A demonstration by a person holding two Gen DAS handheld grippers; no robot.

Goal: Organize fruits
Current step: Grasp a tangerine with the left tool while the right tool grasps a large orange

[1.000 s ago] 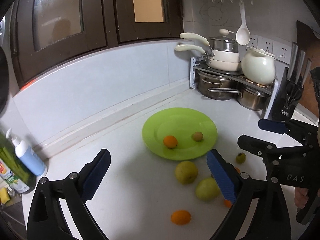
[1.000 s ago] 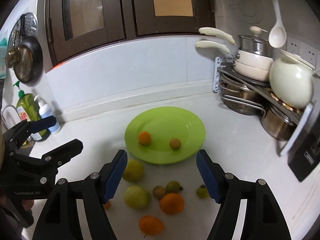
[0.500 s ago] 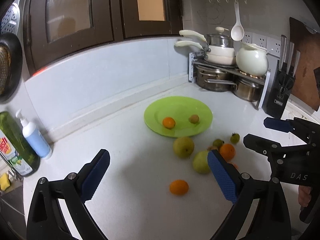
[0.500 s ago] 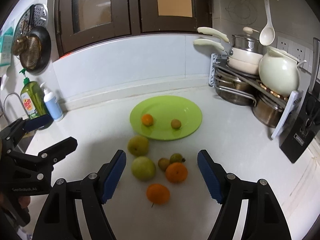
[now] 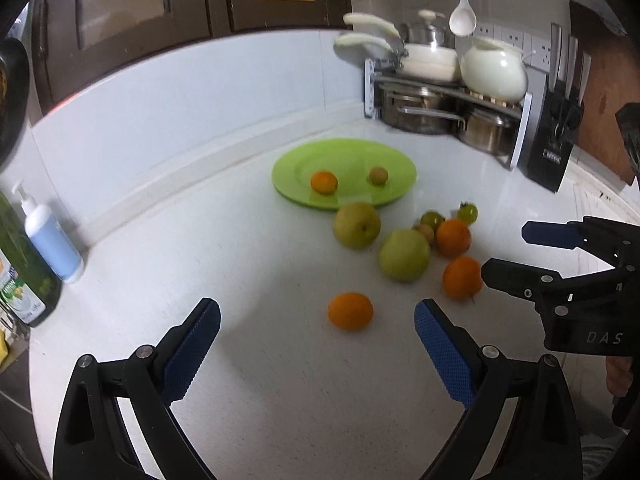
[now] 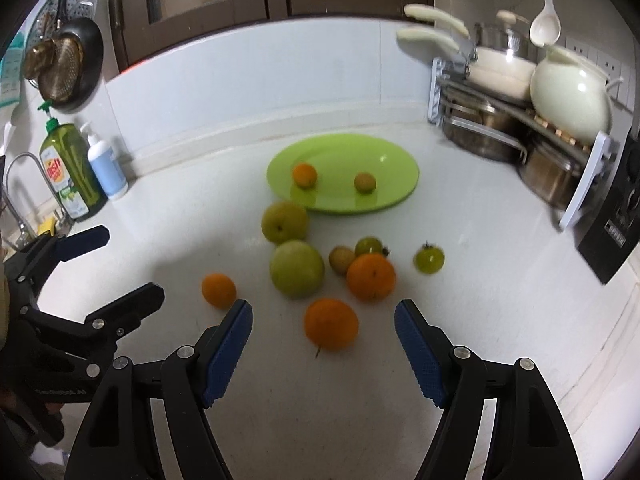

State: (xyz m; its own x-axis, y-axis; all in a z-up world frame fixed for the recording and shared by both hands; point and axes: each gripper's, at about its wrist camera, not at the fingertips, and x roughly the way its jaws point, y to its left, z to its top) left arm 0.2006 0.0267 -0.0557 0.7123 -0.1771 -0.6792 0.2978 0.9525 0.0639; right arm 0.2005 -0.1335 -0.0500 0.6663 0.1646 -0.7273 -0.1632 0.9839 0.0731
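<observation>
A green plate on the white counter holds a small orange and a small brown fruit. In front of it lie two yellow-green pears, three oranges and small green tomatoes. My left gripper is open and empty, just short of the nearest orange. My right gripper is open and empty, with an orange just ahead of its fingertips. Each gripper shows in the other's view.
A pot rack with pans and a white kettle stands at the back right, a black knife block beside it. Soap bottles stand at the left by the sink. The backsplash wall runs behind the plate.
Both grippers have pulled back from the plate, so the loose fruit now lies ahead of the fingers rather than between or beneath them. Both stayed open.
</observation>
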